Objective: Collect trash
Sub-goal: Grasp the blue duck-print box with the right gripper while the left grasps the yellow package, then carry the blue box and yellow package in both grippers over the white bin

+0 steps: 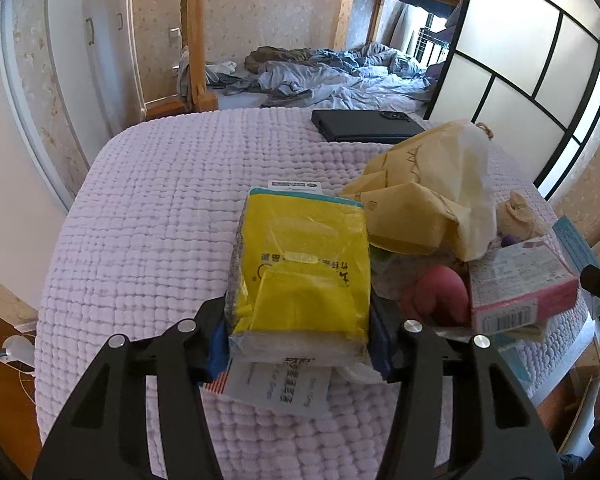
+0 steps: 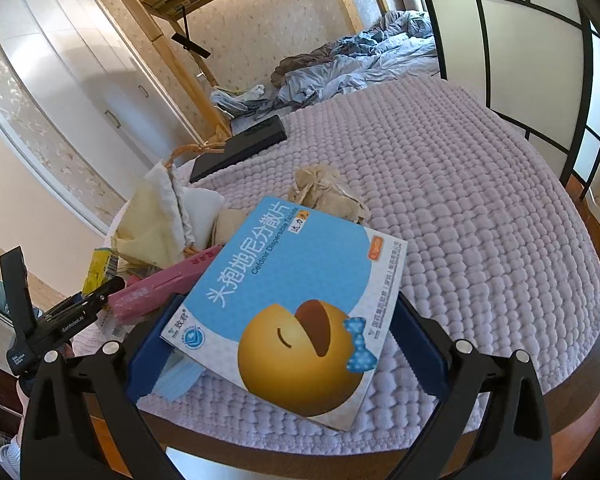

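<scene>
On the round table under a lilac quilted cover (image 1: 140,220) lies a heap of trash. My left gripper (image 1: 300,340) is shut on a yellow plastic-wrapped packet (image 1: 304,264), with a blue pad pressed against each side of it. Under the packet lies a printed leaflet (image 1: 276,388). My right gripper (image 2: 284,344) is shut on a flat blue medicine box (image 2: 300,280) with a round orange cartoon face, tilted over the table's near edge. The same box (image 1: 572,240) shows at the right edge of the left wrist view.
Between the two grippers lie a pink box (image 1: 520,292), a dark pink lump (image 1: 440,292), a tan drawstring pouch (image 1: 432,184) and a crumpled brown tissue (image 2: 328,192). A blue face mask (image 2: 180,376) lies under the medicine box. A black flat case (image 1: 364,125) sits at the far edge.
</scene>
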`<state>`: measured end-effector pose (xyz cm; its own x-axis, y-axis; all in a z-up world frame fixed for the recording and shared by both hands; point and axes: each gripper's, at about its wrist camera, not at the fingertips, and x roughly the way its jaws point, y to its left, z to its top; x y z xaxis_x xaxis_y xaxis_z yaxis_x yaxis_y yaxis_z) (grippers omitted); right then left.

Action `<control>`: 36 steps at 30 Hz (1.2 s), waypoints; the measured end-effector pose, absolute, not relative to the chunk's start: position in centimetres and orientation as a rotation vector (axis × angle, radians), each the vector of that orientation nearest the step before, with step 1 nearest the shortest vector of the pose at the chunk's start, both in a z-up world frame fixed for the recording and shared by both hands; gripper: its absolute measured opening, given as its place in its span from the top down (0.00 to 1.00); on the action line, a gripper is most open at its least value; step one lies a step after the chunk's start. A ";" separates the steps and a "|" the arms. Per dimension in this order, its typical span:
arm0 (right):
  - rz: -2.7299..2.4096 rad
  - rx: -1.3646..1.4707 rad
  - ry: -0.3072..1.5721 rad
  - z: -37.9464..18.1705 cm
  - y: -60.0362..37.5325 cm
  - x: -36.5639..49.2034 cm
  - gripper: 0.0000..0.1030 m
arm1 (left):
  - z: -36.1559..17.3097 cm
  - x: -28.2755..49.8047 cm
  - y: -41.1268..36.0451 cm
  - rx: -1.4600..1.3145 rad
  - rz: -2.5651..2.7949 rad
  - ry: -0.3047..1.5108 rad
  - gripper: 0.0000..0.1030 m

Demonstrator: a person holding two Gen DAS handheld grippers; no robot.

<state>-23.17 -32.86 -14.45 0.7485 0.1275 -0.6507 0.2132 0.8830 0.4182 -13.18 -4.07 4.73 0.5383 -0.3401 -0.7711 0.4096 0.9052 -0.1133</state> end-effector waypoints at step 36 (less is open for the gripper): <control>-0.009 0.323 0.742 -13.7 -27.3 -30.6 0.06 | 4.7 -23.2 -2.6 -0.019 -0.448 0.980 0.46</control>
